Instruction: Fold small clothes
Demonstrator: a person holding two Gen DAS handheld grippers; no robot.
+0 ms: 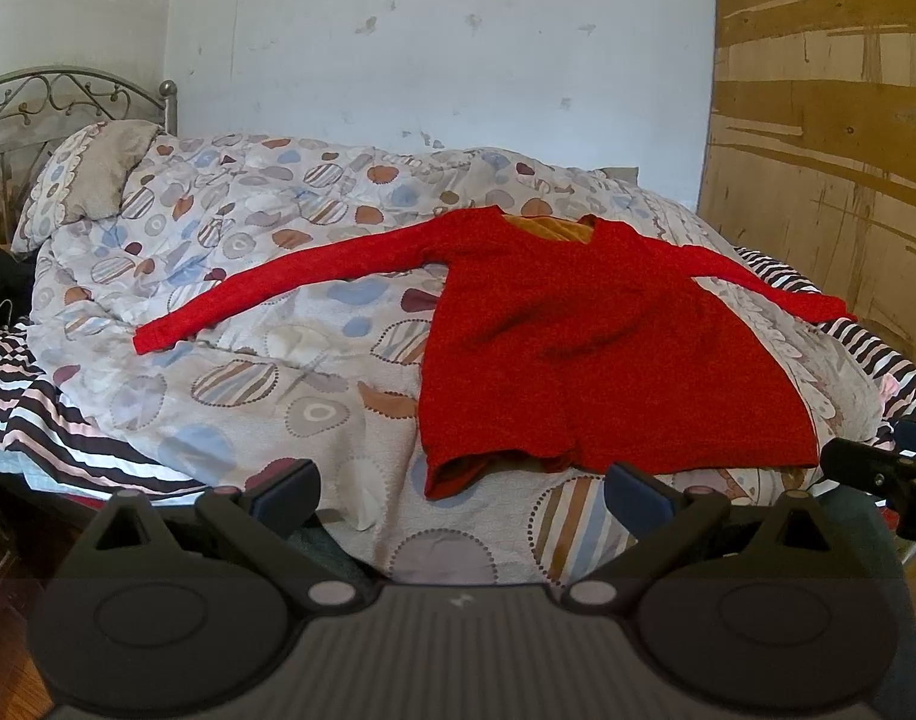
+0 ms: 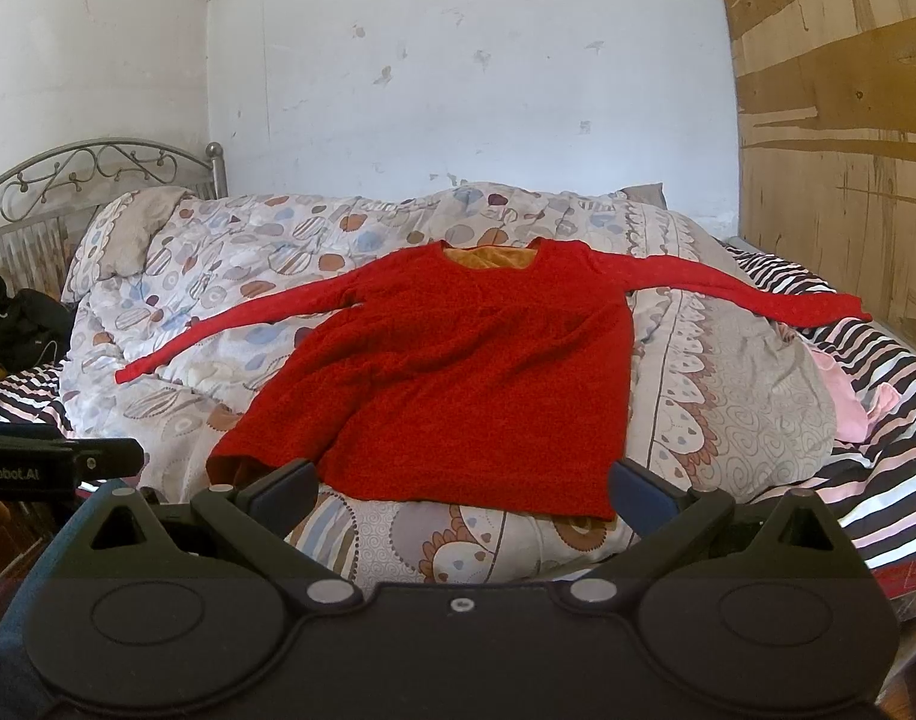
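- The red sweater (image 1: 583, 348) lies flat on the patterned duvet (image 1: 248, 324), sleeves spread, hem at the bed's near edge.
- The left gripper (image 1: 458, 498) and right gripper (image 2: 460, 495) gape wide, empty, short of the hem.

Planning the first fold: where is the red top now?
In both wrist views the red top lies spread flat on the patterned quilt, sleeves outstretched, neckline toward the wall, hem nearest both open grippers.
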